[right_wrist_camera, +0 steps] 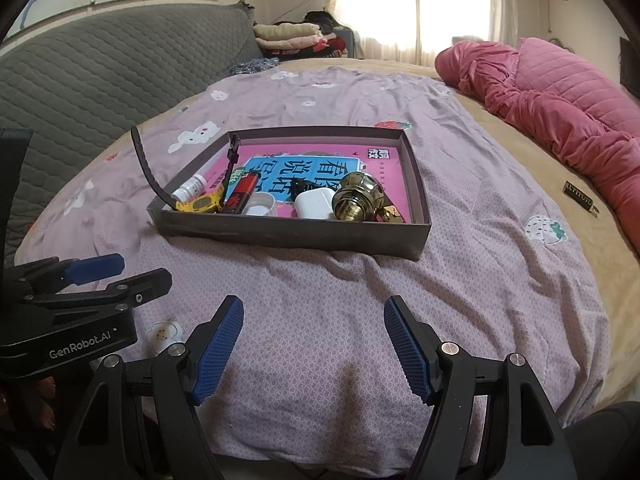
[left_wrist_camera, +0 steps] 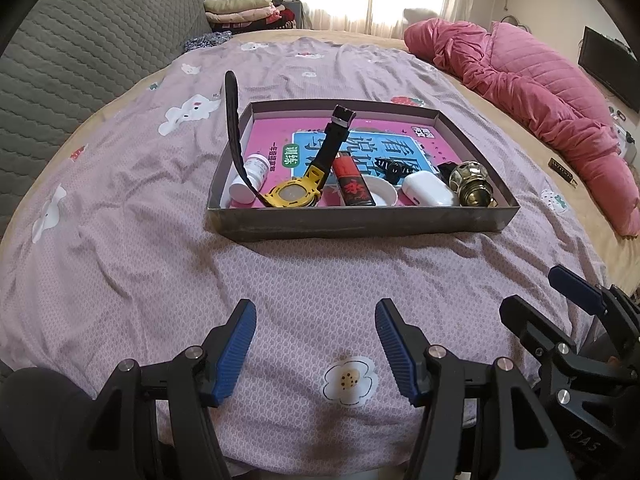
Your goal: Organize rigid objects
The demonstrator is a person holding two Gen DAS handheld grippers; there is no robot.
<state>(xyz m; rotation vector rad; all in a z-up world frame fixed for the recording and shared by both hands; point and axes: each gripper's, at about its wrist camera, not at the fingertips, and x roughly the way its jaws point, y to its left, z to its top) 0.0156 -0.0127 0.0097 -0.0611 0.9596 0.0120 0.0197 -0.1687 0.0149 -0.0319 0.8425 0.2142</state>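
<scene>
Shallow grey box [left_wrist_camera: 360, 222] sits mid-frame on the lilac bedsheet [left_wrist_camera: 140, 220], lined with one pink-and-blue booklet [left_wrist_camera: 380, 140]. Contents, all along the near wall: one yellow watch [left_wrist_camera: 296, 194], one white pill bottle [left_wrist_camera: 252, 176], one red lighter [left_wrist_camera: 352, 184], one white lid [left_wrist_camera: 386, 192], one white earbud case [left_wrist_camera: 430, 190], one brass doorknob [left_wrist_camera: 472, 184], one small black item [left_wrist_camera: 394, 170], unclear.

Watch face lies flat; one strap arcs over the left wall, the other rises toward the far side. Lighter long axis runs near-to-far.

Left gripper [left_wrist_camera: 316, 344] and right gripper [right_wrist_camera: 314, 340]: jaws spread wide, holding nothing, over the sheet near the bottom of the frame.
</scene>
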